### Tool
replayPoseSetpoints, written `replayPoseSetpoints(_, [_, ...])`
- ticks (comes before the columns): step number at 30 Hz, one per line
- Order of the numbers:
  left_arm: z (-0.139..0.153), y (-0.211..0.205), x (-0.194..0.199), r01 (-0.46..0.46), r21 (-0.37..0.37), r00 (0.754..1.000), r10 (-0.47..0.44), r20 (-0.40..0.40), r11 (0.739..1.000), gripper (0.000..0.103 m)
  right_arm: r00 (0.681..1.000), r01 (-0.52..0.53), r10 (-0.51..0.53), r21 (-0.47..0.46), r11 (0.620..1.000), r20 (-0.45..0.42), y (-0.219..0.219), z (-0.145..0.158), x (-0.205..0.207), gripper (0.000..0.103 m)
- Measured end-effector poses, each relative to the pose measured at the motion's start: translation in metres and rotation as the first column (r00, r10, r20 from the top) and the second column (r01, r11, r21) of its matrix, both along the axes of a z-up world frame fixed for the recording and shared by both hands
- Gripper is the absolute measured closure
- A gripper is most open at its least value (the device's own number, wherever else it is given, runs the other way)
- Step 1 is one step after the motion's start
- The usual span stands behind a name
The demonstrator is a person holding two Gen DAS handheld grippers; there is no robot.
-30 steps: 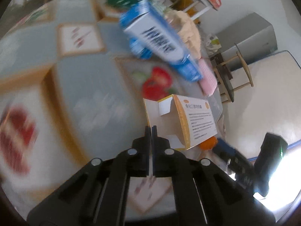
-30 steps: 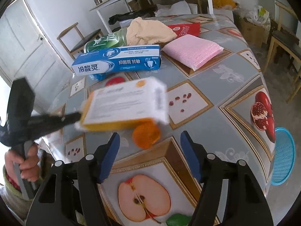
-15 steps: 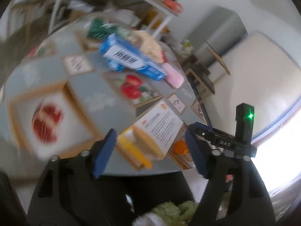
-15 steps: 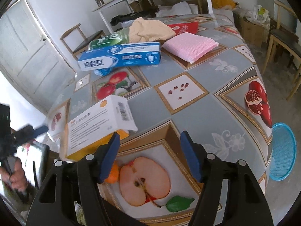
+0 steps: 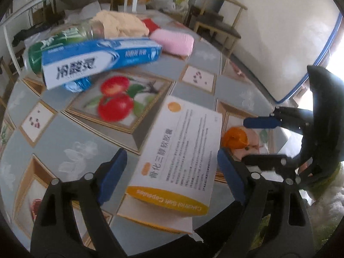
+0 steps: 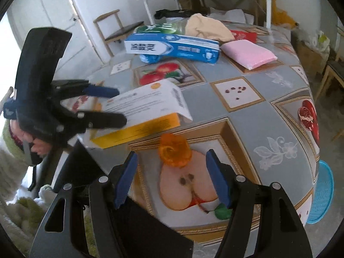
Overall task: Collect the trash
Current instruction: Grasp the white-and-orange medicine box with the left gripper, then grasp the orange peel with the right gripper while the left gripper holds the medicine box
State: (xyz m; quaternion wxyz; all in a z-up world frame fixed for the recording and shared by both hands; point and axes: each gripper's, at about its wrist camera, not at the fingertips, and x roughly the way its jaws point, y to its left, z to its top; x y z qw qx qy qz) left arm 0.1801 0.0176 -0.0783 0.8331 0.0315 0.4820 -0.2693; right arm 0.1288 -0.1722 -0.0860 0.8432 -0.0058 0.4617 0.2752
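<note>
Plainly straddling the capsule box (image 5: pixel 178 150) with the left gripper (image 5: pixel 171 157): jaws having just been opening, now spread wide, box between them, pads clear of both long sides and pressing nothing. Lying flat on the table (image 5: pixel 64 133) near its front edge, yellow end toward the camera; probably approached low and lengthwise so as to pinch across the narrow width.

Lined up on the orange scrap (image 6: pixel 174 150) with the right gripper (image 6: pixel 172 153): jaws having just been closing a little, yet apart, scrap just ahead of the tips and touched by neither pad. Seemingly one piece of trash for each hand, box and scrap lying just beside each other.

Well apart at the back, untouched: toothpaste box (image 5: pixel 101 62) propped on a green bottle (image 5: pixel 56 43), beige cloth (image 5: pixel 120 24), pink sponge (image 5: pixel 172 42).

Only from the left wrist: printed top of the capsule box read in full, gaps beside each pad, and the right gripper (image 5: pixel 258 142) seen side-on beside the scrap (image 5: pixel 235 138).

Only from the right wrist: loose end flap of the box (image 6: pixel 146 107), the left gripper (image 6: pixel 107 105) from outside, and a blue basket (image 6: pixel 322 193) down on the floor by the table, possibly the place for the trash.
</note>
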Motion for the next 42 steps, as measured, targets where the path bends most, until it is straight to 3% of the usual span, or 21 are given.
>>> replayPoseSetpoints(8, [-0.004,-0.001,-0.003,-0.022,-0.020,0.999,0.021,-0.034,1.000,0.021,0.999,-0.019,0.021,-0.047,0.999,0.032,0.007,-0.009,0.003,0.049])
replayPoseSetpoints(15, [-0.009,-0.013,-0.010,-0.023,0.019,0.999,0.024,-0.034,1.000,0.027,1.000,0.016,-0.017,0.003,1.000,0.016,-0.005,-0.010,0.008,0.070])
replayPoseSetpoints(21, [-0.008,-0.013,-0.017,-0.137,0.024,0.990,0.138,-0.042,0.990,0.030,0.997,0.076,-0.076,0.016,0.997,0.018,-0.017,-0.008,0.005,0.079])
replayPoseSetpoints(28, [-0.005,-0.012,-0.014,-0.208,0.000,0.974,0.207,-0.096,0.978,0.025,0.992,0.126,-0.126,0.043,0.991,-0.001,-0.035,-0.006,0.005,0.079])
replayPoseSetpoints(30, [-0.003,-0.015,-0.012,-0.203,0.015,0.975,0.203,-0.087,0.979,0.022,0.992,0.124,-0.124,0.047,0.991,0.002,-0.037,-0.005,0.005,0.077])
replayPoseSetpoints(36, [0.003,-0.028,-0.003,-0.167,0.064,0.984,0.170,-0.052,0.984,0.022,0.994,0.104,-0.105,0.041,0.994,0.027,-0.036,-0.004,0.001,0.059])
replayPoseSetpoints(42, [0.000,-0.042,0.001,-0.131,0.134,0.990,0.136,-0.034,0.982,0.022,0.996,0.075,-0.073,-0.030,0.997,0.057,-0.025,-0.010,-0.002,0.057])
